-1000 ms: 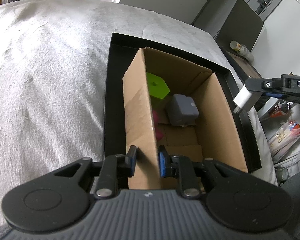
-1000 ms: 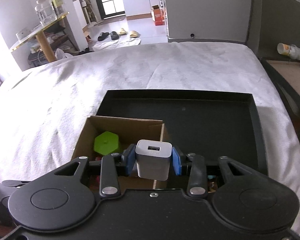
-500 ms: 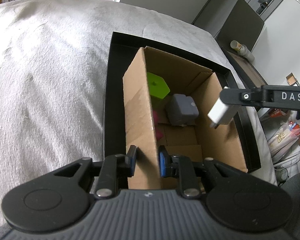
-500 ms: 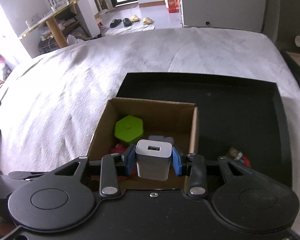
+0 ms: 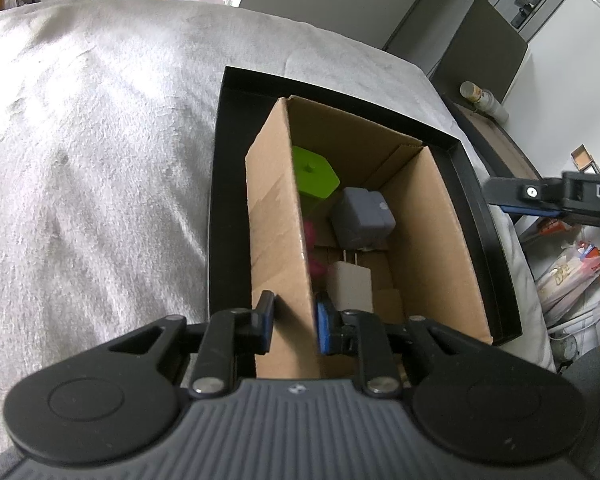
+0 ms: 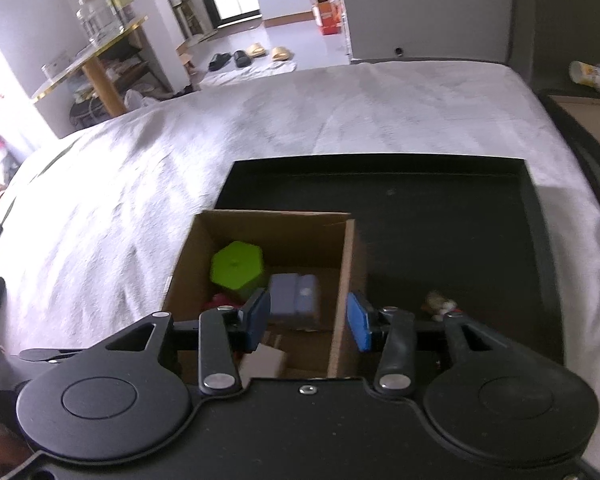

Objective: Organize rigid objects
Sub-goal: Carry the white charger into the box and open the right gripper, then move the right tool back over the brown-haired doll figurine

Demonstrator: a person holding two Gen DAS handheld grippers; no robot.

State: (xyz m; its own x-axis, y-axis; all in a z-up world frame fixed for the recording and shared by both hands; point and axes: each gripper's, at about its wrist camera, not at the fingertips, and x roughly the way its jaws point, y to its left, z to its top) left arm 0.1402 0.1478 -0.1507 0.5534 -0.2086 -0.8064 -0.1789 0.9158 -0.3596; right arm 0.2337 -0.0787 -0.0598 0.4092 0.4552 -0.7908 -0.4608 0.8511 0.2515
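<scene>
A brown cardboard box [image 5: 436, 248] stands in a black tray [image 5: 235, 128] on the bed. Inside lie a green hexagonal block [image 5: 314, 176], a grey adapter [image 5: 362, 216], something pink [image 5: 312, 236] and a white charger [image 5: 350, 286], prongs up. My left gripper [image 5: 291, 322] is shut on the box's near-left wall [image 5: 275, 240]. My right gripper [image 6: 308, 320] hovers over the box [image 6: 271, 224] with its jaws opening and nothing between them; the white charger [image 6: 261, 364] lies below its left finger. In the left wrist view the right gripper's fingers [image 5: 516, 196] show at the right edge.
A small toy-like object [image 6: 440, 304] lies on the tray floor [image 6: 440, 216] right of the box. The grey blanket [image 5: 91, 160] spreads left of the tray. A bedside table [image 6: 580, 108] with a cup stands at the right; bags [image 5: 572, 276] lie beside the bed.
The right gripper carried the white charger over the box, opened, and the charger dropped inside. The left gripper kept its hold on the box wall.
</scene>
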